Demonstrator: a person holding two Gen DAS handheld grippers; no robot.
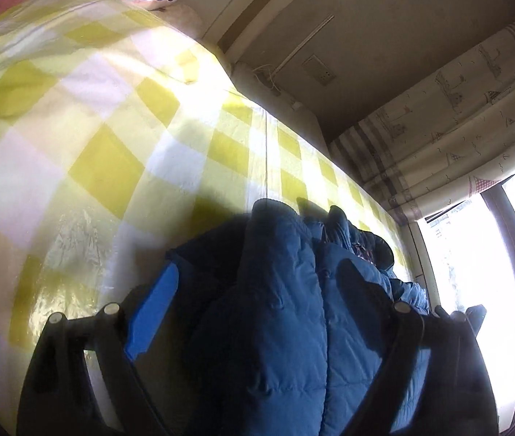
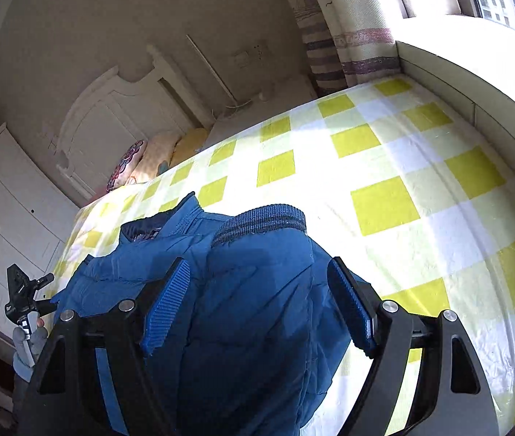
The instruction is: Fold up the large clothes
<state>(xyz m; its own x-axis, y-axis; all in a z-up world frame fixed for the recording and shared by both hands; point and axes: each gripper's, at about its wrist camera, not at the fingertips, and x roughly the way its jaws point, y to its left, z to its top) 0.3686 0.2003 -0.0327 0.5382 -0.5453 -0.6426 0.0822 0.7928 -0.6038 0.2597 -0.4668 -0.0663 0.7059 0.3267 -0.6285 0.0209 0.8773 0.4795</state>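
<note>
A blue quilted padded jacket (image 1: 275, 309) lies bunched on the bed with its yellow and white checked cover (image 1: 93, 145). My left gripper (image 1: 257, 312) is open, its fingers spread either side of the jacket's folds. In the right wrist view the same jacket (image 2: 250, 290) shows a ribbed cuff (image 2: 261, 218) and a collar. My right gripper (image 2: 257, 309) is open, its blue ribbed pads (image 2: 166, 309) wide apart over the jacket. The left gripper (image 2: 28, 298) also shows at the far left of the right wrist view, held by a gloved hand.
Pillows (image 2: 155, 160) lie at the white headboard (image 2: 112, 116). White drawers (image 2: 6, 200) stand left of the bed. A curtain (image 2: 348, 29) hangs by the bright window (image 1: 475, 272). A white ledge (image 2: 475, 83) runs along the bed's far side.
</note>
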